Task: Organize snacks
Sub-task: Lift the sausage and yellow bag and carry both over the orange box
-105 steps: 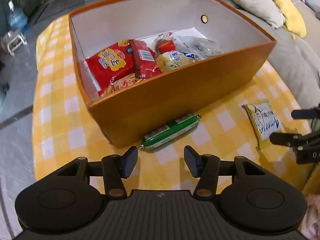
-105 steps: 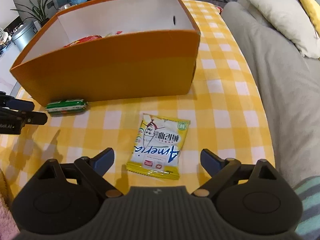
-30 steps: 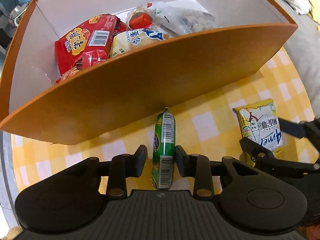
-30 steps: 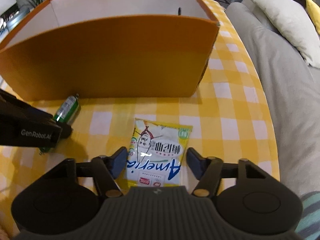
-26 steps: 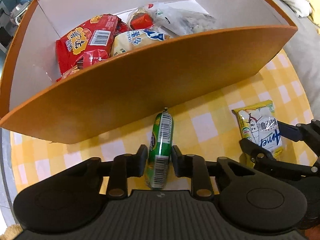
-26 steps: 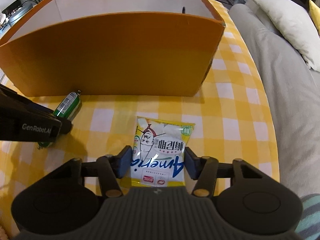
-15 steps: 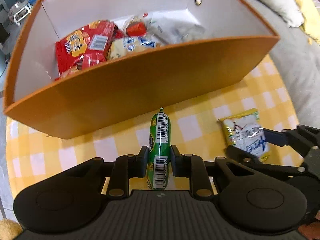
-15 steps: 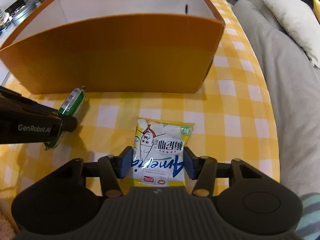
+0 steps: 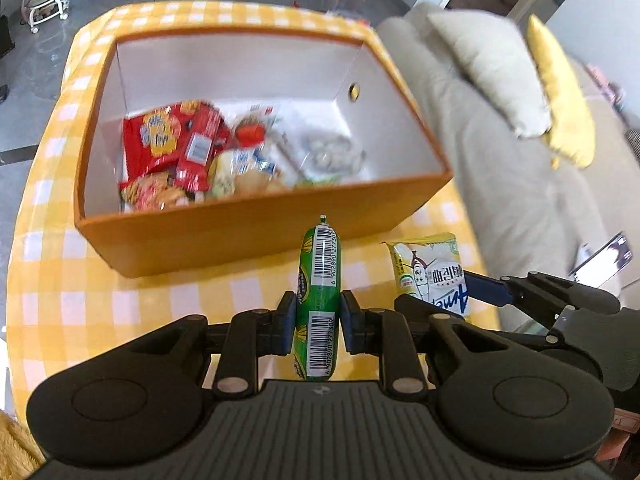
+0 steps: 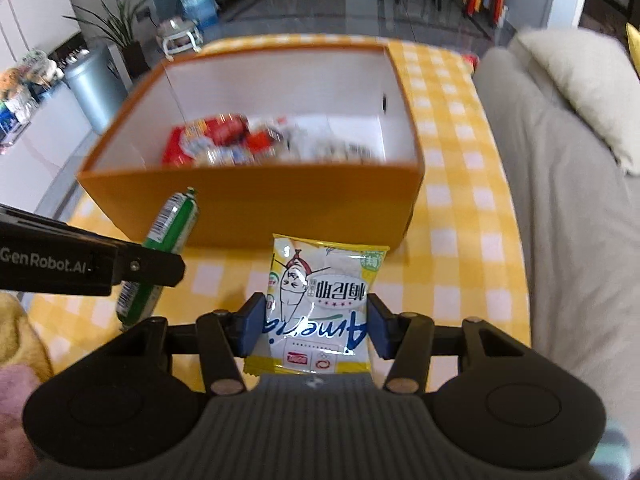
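Jaws on green sausage (image 9: 318, 300); yellow packet (image 10: 318, 308)

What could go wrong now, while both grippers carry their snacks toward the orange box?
The left gripper grips the green sausage stick near its lower half, so the long front end might swing or slip. The right gripper pinches the yellow snack packet only by its side edges; the soft bag may buckle and drop. Both loads are close together before the orange box, so the grippers could bump each other.
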Demonstrator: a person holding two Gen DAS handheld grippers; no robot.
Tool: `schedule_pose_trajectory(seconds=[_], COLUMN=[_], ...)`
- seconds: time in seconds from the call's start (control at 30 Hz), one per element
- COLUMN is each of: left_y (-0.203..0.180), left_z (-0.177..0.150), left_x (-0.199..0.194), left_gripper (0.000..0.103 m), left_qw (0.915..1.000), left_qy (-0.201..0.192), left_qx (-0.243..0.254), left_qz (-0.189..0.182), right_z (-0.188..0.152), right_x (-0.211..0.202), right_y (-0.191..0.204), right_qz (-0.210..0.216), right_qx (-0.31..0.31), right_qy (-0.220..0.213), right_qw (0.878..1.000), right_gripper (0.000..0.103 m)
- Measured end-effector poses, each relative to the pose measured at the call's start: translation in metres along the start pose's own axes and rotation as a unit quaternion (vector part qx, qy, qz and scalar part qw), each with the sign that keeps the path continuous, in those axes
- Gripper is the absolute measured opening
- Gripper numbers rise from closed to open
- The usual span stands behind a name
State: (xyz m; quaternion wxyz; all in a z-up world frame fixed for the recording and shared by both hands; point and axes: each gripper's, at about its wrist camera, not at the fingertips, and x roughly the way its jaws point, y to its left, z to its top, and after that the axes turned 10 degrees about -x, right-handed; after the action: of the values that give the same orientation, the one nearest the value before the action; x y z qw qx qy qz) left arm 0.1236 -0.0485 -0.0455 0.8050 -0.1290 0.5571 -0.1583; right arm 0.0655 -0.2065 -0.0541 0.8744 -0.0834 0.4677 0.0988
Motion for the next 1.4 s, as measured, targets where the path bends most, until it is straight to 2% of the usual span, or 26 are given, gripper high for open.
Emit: schedule_pose_trajectory(seconds=[0.13, 0.27, 0.4, 0.53, 0.67, 0.93, 1.23, 1.4], left_y=[-0.008, -0.013, -0.017, -0.019, -0.020, -0.014, -0.001, 0.006], left_z=[0.021, 0.047, 0.075, 0.096, 0.112, 0.136, 0.142, 0.144], left_x=[-0.013, -0.023, -0.030, -0.024, -0.005, 0.036, 0.090, 0.111], left_gripper=[0.025, 0.025, 0.025, 0.025, 0.025, 0.025, 0.025, 0.025], left_qw=[0.9997, 0.9990, 0.9991, 0.9993, 0.9998, 0.9994, 0.9949, 0.9908], left_qy=[-0.017, -0.038, -0.032, -0.026, -0.008, 0.025, 0.081, 0.109], left_qx=[0.006, 0.023, 0.020, 0.024, 0.018, -0.022, -0.058, -0.080], left_qz=[-0.016, -0.008, -0.020, -0.013, 0.001, 0.003, 0.016, 0.011], right_z=[0.025, 0.055, 0.087, 0.116, 0.133, 0.145, 0.148, 0.151], right_x=[-0.020, -0.032, -0.032, -0.015, 0.011, 0.057, 0.110, 0.126], right_y=[-0.006, -0.016, -0.024, -0.031, -0.031, -0.028, -0.027, -0.033], right_qz=[0.003, 0.003, 0.010, 0.033, 0.035, 0.030, 0.055, 0.068], right_qx=[-0.025, -0.050, -0.075, -0.082, -0.090, -0.135, -0.174, -0.159], right_qy=[-0.024, -0.034, -0.030, -0.009, 0.020, 0.066, 0.133, 0.170], right_qw=[0.999, 0.998, 0.997, 0.996, 0.995, 0.988, 0.974, 0.970], right_gripper=[0.051, 0.051, 0.051, 0.051, 0.051, 0.051, 0.051, 0.051])
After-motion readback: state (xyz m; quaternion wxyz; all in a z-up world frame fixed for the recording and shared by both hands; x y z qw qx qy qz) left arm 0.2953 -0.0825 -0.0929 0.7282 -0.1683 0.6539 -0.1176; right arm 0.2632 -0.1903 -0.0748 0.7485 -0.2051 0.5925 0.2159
